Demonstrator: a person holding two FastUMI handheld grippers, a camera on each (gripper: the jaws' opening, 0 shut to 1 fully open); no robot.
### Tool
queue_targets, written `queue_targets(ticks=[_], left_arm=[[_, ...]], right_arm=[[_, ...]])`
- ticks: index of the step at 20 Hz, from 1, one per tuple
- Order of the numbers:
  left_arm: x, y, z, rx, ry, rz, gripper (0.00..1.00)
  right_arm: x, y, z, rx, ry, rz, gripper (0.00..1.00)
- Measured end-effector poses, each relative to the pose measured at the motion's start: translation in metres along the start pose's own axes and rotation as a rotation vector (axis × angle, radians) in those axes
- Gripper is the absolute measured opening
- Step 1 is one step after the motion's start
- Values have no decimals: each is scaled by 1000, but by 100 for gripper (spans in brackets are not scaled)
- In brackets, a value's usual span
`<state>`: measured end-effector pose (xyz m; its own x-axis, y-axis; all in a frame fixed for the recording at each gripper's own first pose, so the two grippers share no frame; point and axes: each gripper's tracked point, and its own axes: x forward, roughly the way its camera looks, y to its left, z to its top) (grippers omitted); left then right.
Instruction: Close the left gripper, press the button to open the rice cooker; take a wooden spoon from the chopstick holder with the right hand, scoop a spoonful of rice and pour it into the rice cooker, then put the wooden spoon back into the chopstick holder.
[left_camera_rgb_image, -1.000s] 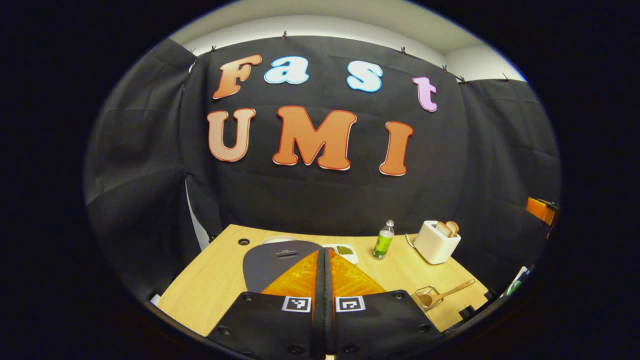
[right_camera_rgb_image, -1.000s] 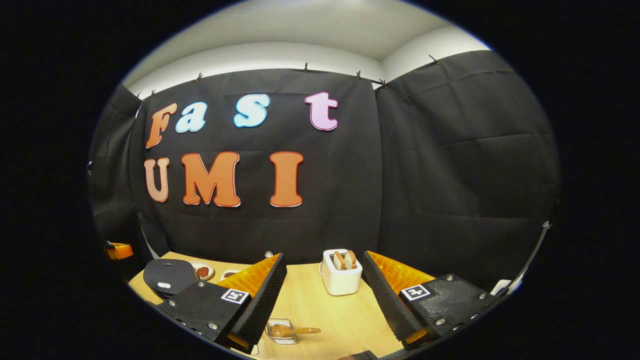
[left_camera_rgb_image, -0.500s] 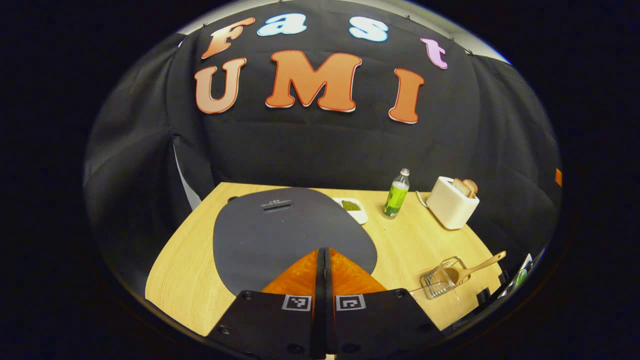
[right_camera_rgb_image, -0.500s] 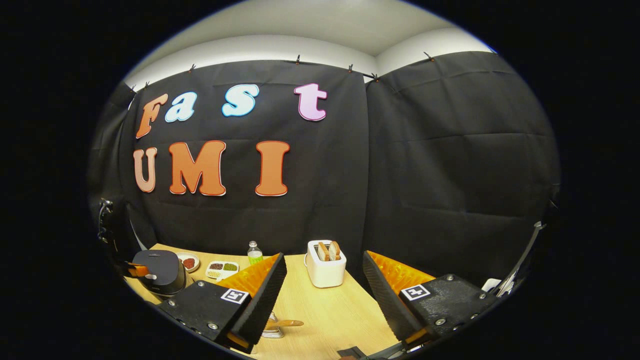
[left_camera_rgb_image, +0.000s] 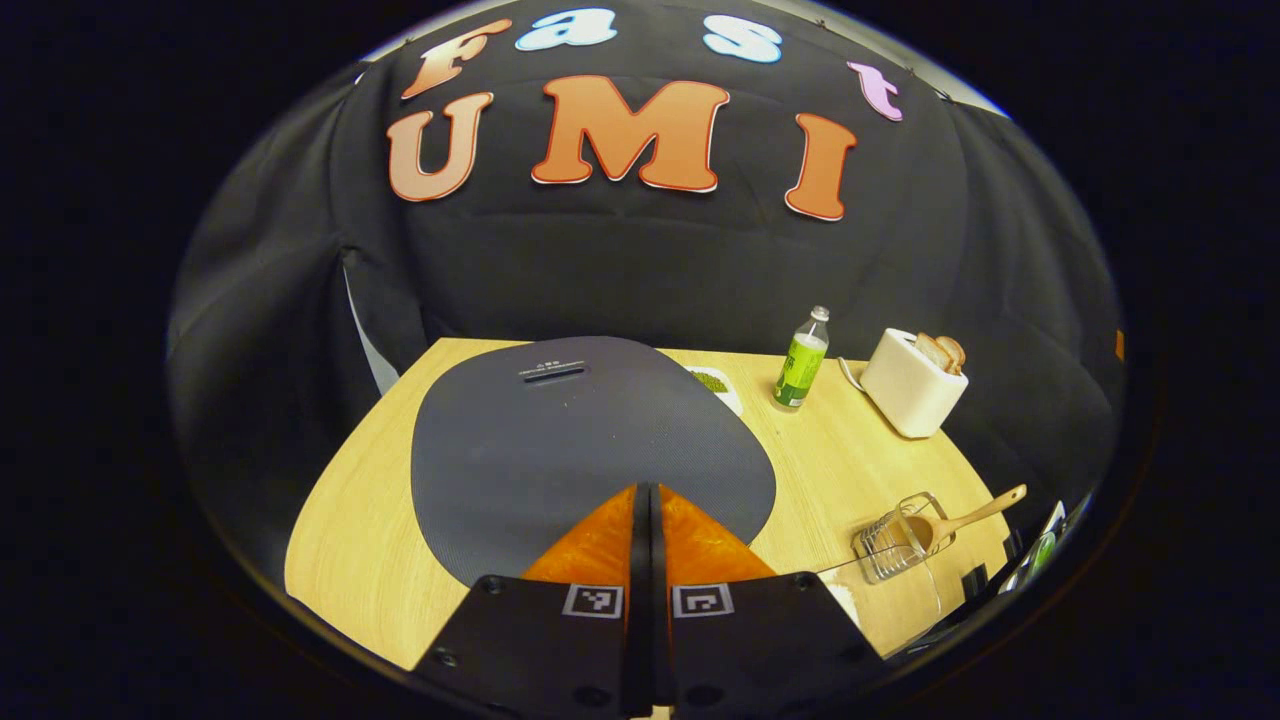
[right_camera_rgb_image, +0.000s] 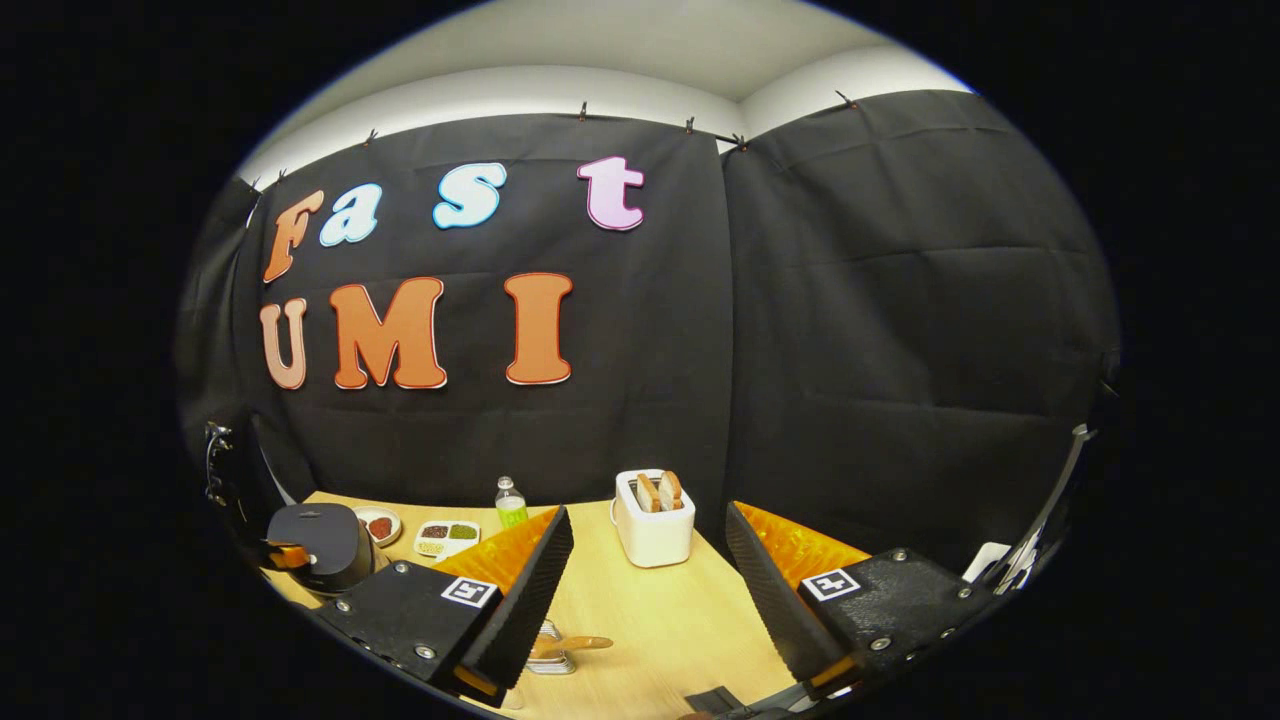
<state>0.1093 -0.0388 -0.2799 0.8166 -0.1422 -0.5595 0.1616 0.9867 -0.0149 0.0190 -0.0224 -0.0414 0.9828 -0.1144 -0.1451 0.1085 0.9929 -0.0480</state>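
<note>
In the left gripper view my left gripper (left_camera_rgb_image: 645, 490) is shut, its joined tips low over the front of the rice cooker's dark grey lid (left_camera_rgb_image: 590, 440), which is down. At the right of that view a wire chopstick holder (left_camera_rgb_image: 893, 533) holds a wooden spoon (left_camera_rgb_image: 965, 512) with its handle leaning right. In the right gripper view my right gripper (right_camera_rgb_image: 650, 530) hangs open and empty above the table. The rice cooker (right_camera_rgb_image: 318, 542) sits far left with the left gripper (right_camera_rgb_image: 285, 554) at its front. The spoon (right_camera_rgb_image: 575, 643) and holder (right_camera_rgb_image: 548, 656) lie below my left finger.
A green bottle (left_camera_rgb_image: 802, 358), a white toaster (left_camera_rgb_image: 912, 383) with bread slices and a white tray with green grains (left_camera_rgb_image: 715, 383) stand at the back of the wooden table (left_camera_rgb_image: 850, 470). In the right gripper view a round dish (right_camera_rgb_image: 380, 524) and compartment tray (right_camera_rgb_image: 447, 536) sit beside the cooker.
The left gripper has come down and forward onto the cooker, whose lid now looms larger. The right gripper has drifted slightly, staying open.
</note>
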Motion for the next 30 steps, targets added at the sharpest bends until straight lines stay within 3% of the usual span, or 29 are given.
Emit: queue_targets(ticks=[2,5,9,10,11,12,16,22,23,24,27,30], left_arm=[[-3,1,-5,-11,-9,-1,0],[-1,2,-2,30,-10,13,5],[-9,7,4,-18,-21,17,4],[-20,16,12,-19,-34,68,5],[-26,16,24,-21,-81,64,0],[-43,14,48,-14,-153,70,4],[-102,14,120,14,-307,62,4],[-170,38,148,13,-418,131,4],[-180,43,150,14,-428,149,4],[-190,46,153,13,-439,164,4],[-214,57,155,4,-460,202,0],[-236,71,162,36,-501,266,7]], right_arm=[[-1,1,-1,0,5,5,95],[-4,-2,1,-6,-3,1,95],[-12,-2,6,20,-25,13,95],[-13,-3,4,26,-28,17,95],[-14,-4,4,33,-34,16,95],[-13,-5,2,39,-41,20,95],[-6,3,-16,65,-61,62,95],[26,19,-87,132,21,120,95],[33,21,-103,130,55,117,100],[39,23,-118,126,82,120,95],[51,33,-155,141,142,150,95],[59,39,-190,198,206,164,95]])
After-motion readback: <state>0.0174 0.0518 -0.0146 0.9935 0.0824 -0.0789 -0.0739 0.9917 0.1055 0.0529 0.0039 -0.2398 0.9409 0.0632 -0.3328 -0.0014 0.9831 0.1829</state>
